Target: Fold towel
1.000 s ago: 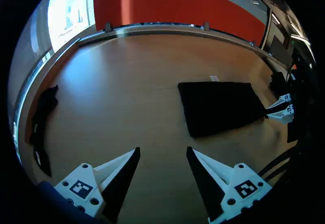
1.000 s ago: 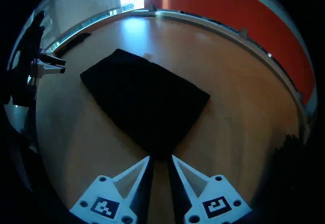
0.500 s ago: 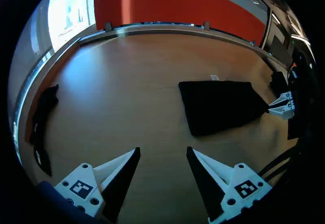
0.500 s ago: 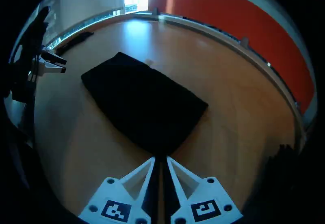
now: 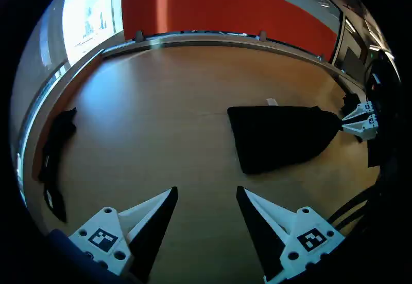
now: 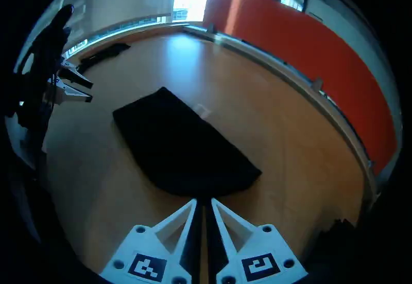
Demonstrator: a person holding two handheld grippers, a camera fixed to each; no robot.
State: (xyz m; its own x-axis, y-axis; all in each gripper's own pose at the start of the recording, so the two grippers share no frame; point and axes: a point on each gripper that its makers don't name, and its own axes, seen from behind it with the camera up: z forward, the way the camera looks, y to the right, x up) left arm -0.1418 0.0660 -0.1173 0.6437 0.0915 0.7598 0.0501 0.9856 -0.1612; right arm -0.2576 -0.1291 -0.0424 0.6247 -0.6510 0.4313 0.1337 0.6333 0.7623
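A small white tag [image 5: 271,101] on the far edge of the black towel [image 5: 278,135] is too small to read. The towel lies on a wooden table [image 5: 154,109] backed by a red partition [image 5: 221,6] and bright windows [image 5: 87,16]. The left tool [image 5: 206,189] hangs spread wide over bare wood, well apart from the towel. The right tool [image 6: 203,200], pressed together, pinches one towel corner.

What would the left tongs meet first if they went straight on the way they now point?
Probably bare wooden tabletop: the open left tongs aim along it, and the black towel lies right of that line. Beyond stands the orange panel, though depth is unclear.
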